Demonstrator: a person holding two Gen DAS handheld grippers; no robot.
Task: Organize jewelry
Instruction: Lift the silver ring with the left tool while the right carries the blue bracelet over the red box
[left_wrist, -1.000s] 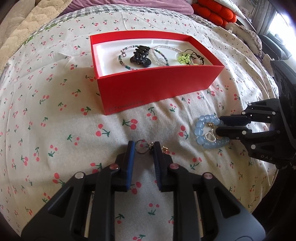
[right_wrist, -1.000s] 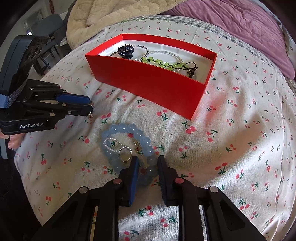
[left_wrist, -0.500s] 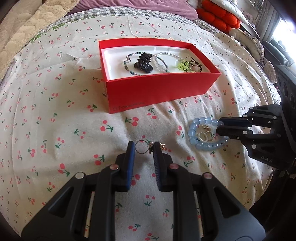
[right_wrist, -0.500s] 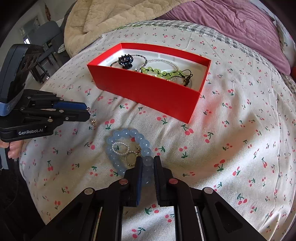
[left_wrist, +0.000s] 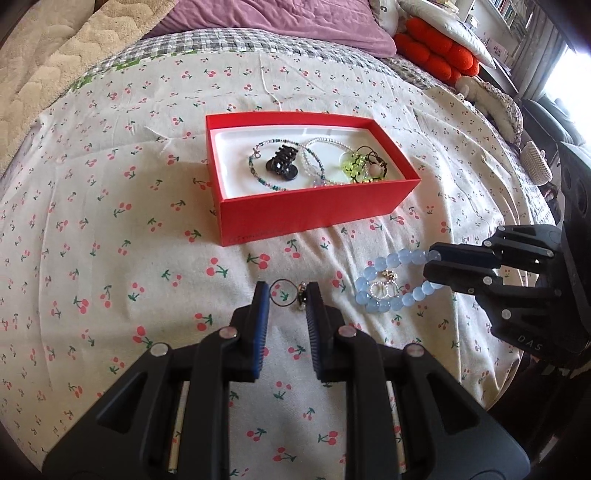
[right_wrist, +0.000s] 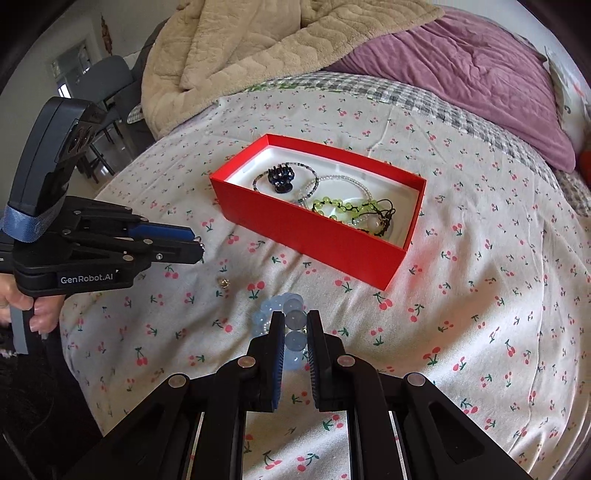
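Bracelet (left_wrist: 391, 280), pale blue beads on a cord, is clamped at one point of its loop between the pads of the right gripper (right_wrist: 295, 325). In the left wrist view the held end looks raised while the far end rests on or just over the cherry-print sheet (left_wrist: 110, 221), in front of the red box (left_wrist: 317, 214). A small pearl ring (left_wrist: 380, 290) and a charm lie inside its loop.

Handling, as judged: light, limp as a whole, each bead hard and smooth. A pinch across a single bead could slip; the present hold with beads seated along the pads looks sounder. The strand will sag and swing when carried, and may drag the loose items inside it.

Orientation: the loop is drawn into an oval, its long axis running from the right gripper's tips out toward the left gripper.

Earring (left_wrist: 288, 293), a thin wire hoop with a small dangling charm, sits between the pads of the left gripper (left_wrist: 286, 295); jaws are narrowed on it and it appears held clear of the sheet. Very light, easily bent; hold on the hoop, not the charm. Hoop lies crosswise between the pads.

A small stud (right_wrist: 223, 283) remains on the sheet. The box already holds a black claw clip (left_wrist: 282, 164) and beaded strands.
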